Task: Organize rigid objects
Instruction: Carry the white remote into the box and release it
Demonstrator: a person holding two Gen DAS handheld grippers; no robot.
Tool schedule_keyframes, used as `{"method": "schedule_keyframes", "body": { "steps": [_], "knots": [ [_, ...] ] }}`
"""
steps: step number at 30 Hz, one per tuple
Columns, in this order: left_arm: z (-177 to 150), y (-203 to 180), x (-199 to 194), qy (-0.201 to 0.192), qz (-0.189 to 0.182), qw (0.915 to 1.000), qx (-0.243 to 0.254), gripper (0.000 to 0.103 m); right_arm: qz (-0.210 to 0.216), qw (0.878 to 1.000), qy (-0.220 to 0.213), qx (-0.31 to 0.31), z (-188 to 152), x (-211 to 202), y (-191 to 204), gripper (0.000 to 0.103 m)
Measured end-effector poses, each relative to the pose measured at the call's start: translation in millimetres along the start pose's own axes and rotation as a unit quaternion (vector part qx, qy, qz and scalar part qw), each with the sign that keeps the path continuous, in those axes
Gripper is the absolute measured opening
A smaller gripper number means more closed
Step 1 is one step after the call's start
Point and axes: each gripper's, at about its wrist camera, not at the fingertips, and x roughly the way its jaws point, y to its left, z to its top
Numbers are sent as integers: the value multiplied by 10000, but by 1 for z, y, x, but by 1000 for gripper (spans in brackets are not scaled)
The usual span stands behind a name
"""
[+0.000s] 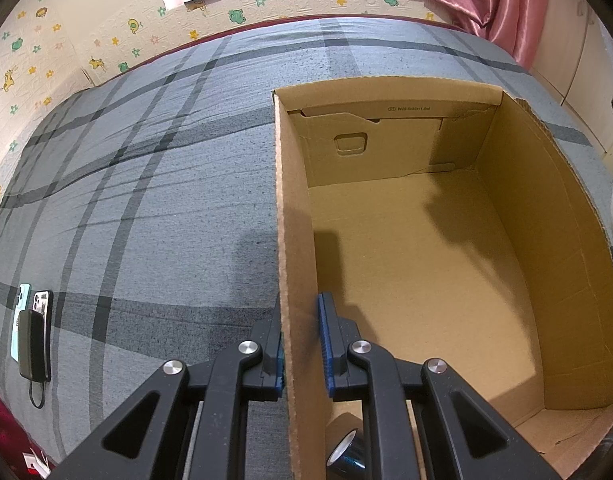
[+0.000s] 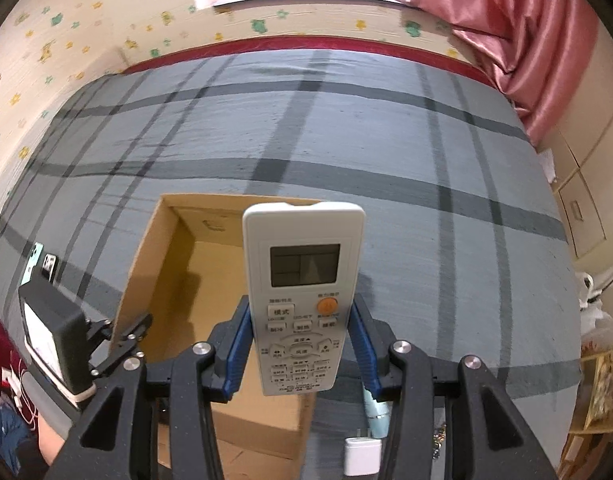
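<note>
An open cardboard box (image 1: 554, 248) stands on a grey plaid bed; it also shows in the right wrist view (image 2: 146, 264). My left gripper (image 1: 302, 340) is shut on the box's left wall, one finger outside and one inside. A dark tape roll (image 1: 344, 458) lies inside the box under the fingers. My right gripper (image 2: 300, 344) is shut on a white air-conditioner remote (image 2: 302, 280), held upright above the box's right edge. The left gripper's body (image 2: 58, 332) shows at the left of the right wrist view.
Two phones and a black power bank (image 1: 32, 332) lie at the bed's left edge. A small white block (image 2: 362, 456) and a pale blue object (image 2: 376, 412) lie on the bed under my right gripper. Pink curtain (image 2: 518, 32) hangs at the far right.
</note>
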Motion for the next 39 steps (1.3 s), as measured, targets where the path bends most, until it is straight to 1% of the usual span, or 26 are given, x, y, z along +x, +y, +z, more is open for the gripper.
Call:
{"method": "schedule_keyframes", "body": {
  "steps": [10,19,26,39],
  "knots": [
    [0,0,-1,-7,-19,10000,-7,14,193,9990,264,-293,-6,26,38,49],
    [-1,1,0,-14,-27,10000,-10,14,311,9961,697,-433,-18,67,59,49],
    [-1,1,0,-17,-27,10000,-10,14,328,9927,1085,-417,-28,103,66,49],
    [0,1,0,-15,-7,10000,-2,14,204,9874,1542,-278,-34,152,64,49]
  ]
}}
